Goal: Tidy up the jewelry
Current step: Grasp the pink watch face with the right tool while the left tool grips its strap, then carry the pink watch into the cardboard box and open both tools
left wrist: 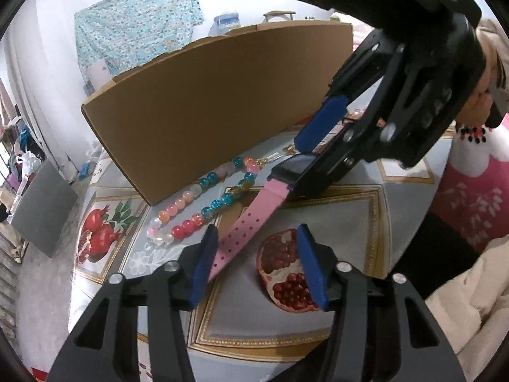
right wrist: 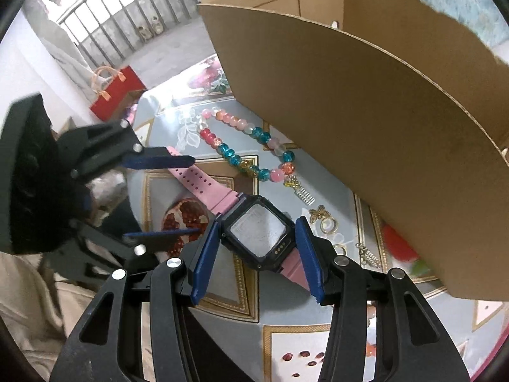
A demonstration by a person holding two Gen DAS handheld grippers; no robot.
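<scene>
A pink-strapped wristwatch with a square black case [right wrist: 258,234] lies flat on the desk [right wrist: 318,305], which is covered by a glossy grey cloth printed with pomegranates and gold frames; the right tool [right wrist: 258,256] points steeply down over the watch, its blue pads [right wrist: 206,262] standing on either side of the black case with a narrow gap visible at each side, so the tool is partly open and I cannot tell that it presses on the case; the left tool [left wrist: 254,265] sits over the near end of the perforated pink strap, also about half open, its left pad just beside the strap end and its right pad well clear above a printed pomegranate; nothing is gripped by it. Just beyond the watch, a looped string of round glass beads in teal, pink, red and clear [right wrist: 241,146] lies on the cloth; a plain brown cardboard box [right wrist: 366,121] stands on the far side, close behind the beads; small gold-coloured pieces, among them a butterfly charm and rings [right wrist: 323,219], lie near the box to the right of the watch.
</scene>
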